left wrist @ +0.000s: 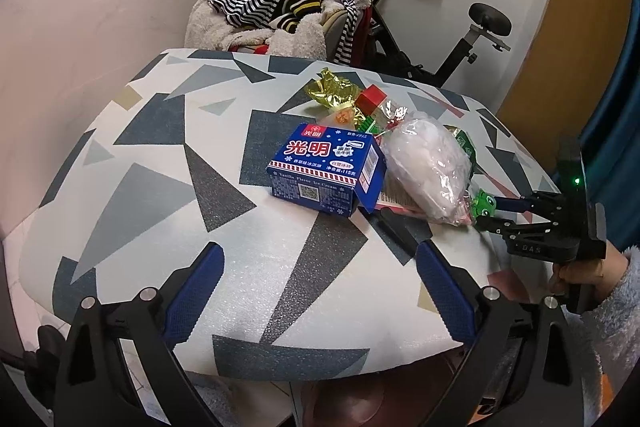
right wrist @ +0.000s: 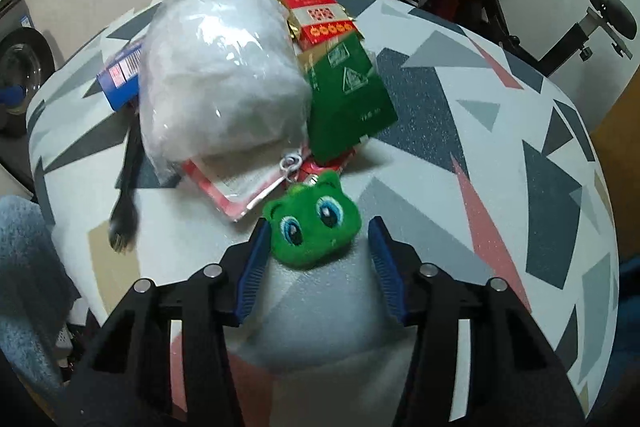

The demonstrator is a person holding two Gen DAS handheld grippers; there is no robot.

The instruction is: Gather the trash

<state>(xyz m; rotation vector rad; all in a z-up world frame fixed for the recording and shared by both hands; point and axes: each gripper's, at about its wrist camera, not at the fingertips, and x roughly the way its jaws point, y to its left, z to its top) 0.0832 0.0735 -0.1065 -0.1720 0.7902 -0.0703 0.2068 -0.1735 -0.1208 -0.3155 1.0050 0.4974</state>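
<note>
A heap of trash lies on the patterned table [left wrist: 132, 211]: a blue ice cream box [left wrist: 324, 171], a clear bag of white stuffing [right wrist: 220, 75], a green packet [right wrist: 348, 95], a red and gold packet [right wrist: 320, 15] and a flat red-edged wrapper [right wrist: 236, 191]. A green plush frog keyring [right wrist: 314, 227] sits at the heap's near edge, between the jaws of my right gripper [right wrist: 319, 229]. The left pad touches it, while the right pad stands a little clear. My left gripper [left wrist: 320, 251] hangs wide open over bare table, short of the blue box, holding nothing.
A black utensil [right wrist: 126, 199] lies left of the bag. A gold wrapper [left wrist: 332, 89] sits at the heap's far side. Behind the table are a chair piled with clothes [left wrist: 288, 7] and an exercise bike [left wrist: 460, 39]. A fleece-sleeved hand [left wrist: 592, 275] holds the right gripper.
</note>
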